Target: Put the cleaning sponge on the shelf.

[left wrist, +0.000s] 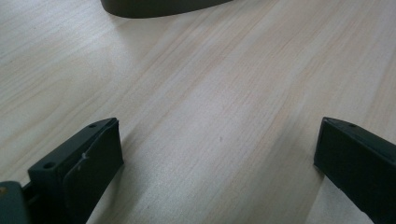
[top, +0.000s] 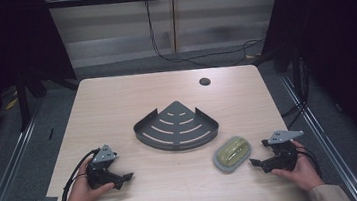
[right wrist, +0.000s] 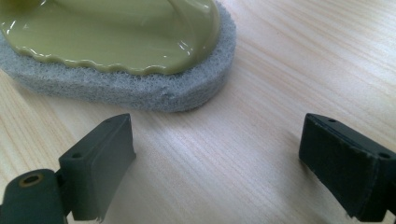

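Resting on the bench (top: 116, 97), both grippers sit near its front edge, one in each of the person's hands. Left gripper (top: 126, 177): at the front left, pointing toward the middle of the bench; jaws apart, nothing between them. In the left gripper view only bare wood grain lies between the two black jaws, with the dark curved wall of the corner rack (left wrist: 159, 7) at the top edge, well ahead.

Right gripper (top: 254, 164): at the front right, pointing left toward the scrubber (top: 231, 153); jaws apart, nothing between them. In the right gripper view the scrubber (right wrist: 116, 51) lies just ahead of the jaw tips, apart from them, nearer the left-hand jaw of that view.

Scrubber: olive-green glossy plastic top with a wavy lower edge, on a grey fibrous oval pad. It lies flat on the bench, front right of centre, just beside the front right corner of the corner rack (top: 176, 126), whether touching I cannot tell, and near the right gripper.

Corner rack: dark grey, fan-shaped, slotted floor, low wall, at mid-bench. A round hole (top: 204, 81) sits in the bench behind it, toward the far right.
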